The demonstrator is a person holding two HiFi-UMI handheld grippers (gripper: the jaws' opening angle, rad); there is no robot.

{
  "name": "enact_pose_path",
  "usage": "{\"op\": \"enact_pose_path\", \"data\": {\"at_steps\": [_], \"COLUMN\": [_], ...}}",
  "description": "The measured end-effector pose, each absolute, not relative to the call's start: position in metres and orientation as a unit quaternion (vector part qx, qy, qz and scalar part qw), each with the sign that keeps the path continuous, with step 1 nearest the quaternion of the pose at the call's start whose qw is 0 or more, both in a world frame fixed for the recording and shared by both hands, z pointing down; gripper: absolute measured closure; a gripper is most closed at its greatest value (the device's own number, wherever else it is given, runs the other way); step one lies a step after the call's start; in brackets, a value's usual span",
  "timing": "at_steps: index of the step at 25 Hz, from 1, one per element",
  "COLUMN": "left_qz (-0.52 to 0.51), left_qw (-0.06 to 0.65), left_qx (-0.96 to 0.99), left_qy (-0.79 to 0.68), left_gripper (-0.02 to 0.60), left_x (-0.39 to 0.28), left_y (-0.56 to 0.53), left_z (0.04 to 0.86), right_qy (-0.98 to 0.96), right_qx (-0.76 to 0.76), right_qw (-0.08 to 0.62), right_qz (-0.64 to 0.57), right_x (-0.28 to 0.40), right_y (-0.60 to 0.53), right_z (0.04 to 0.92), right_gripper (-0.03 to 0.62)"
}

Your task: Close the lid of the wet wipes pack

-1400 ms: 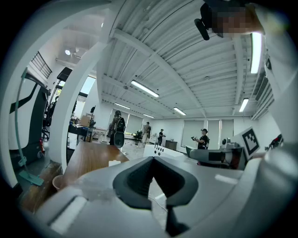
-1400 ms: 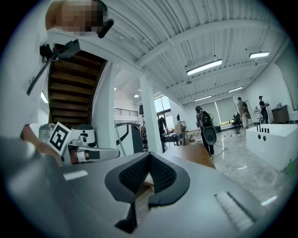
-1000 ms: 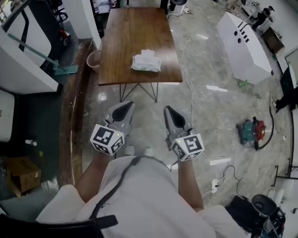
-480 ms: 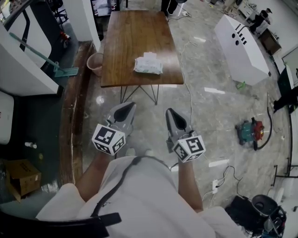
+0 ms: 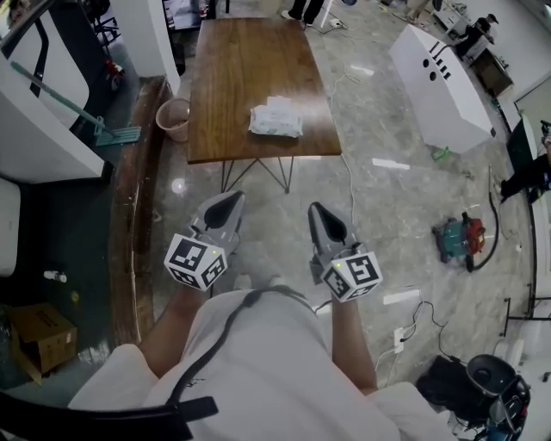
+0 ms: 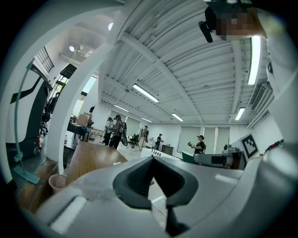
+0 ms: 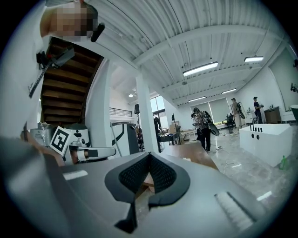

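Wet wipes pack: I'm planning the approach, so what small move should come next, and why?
Probably carry both grippers forward toward the table. The wet wipes pack lies near its front edge, well ahead of the left gripper and right gripper, both shut, empty and over the floor, too far to reach it.

The left gripper [image 5: 231, 201] and the right gripper [image 5: 317, 211] have both edged a little nearer the worktop [image 5: 250, 77], whose near edge now sits slightly lower in the head view. Just beyond the worktop's far end, a person's legs [image 5: 301, 10] have come into view.
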State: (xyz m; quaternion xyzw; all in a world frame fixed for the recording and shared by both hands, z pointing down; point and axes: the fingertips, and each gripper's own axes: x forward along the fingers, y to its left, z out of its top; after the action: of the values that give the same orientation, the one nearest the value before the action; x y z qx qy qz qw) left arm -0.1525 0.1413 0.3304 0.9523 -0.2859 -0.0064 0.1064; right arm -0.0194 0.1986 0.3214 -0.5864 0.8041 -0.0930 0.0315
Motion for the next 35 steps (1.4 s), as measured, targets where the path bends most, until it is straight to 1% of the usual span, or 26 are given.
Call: {"op": "enact_pose_path", "data": {"at_steps": [9,16,24,35], "left_qz": [0.006,0.015,0.025,0.027], "left_qw": [0.113,0.118,0.119,0.124], "left_qx": [0.951,0.95,0.944,0.938], "left_qy": [-0.289,-0.289,-0.306,-0.323], "left_gripper": [0.578,0.578,0.578,0.578], "left_x": [-0.167,-0.155,-0.129,-0.062], "left_y": [0.135,0.124,0.087,0.007], "left_z": [0.343,0.351,0.356,0.355], "right_qy": [0.795,0.796,0.809,0.829], "right_qx": [-0.598,-0.595,-0.576,-0.545], "right_qw": [0.034,0.036,0.037,0.033], "right_qz": [-0.097,-0.108,-0.11,-0.124], "right_x": [-0.016,-0.008,0.018,0.078], "right_y": [0.197,0.181,0.135,0.049], "right_z": [0.325,0.335,0.338,0.347], "right_gripper": [0.585,0.585,0.585,0.585]}}
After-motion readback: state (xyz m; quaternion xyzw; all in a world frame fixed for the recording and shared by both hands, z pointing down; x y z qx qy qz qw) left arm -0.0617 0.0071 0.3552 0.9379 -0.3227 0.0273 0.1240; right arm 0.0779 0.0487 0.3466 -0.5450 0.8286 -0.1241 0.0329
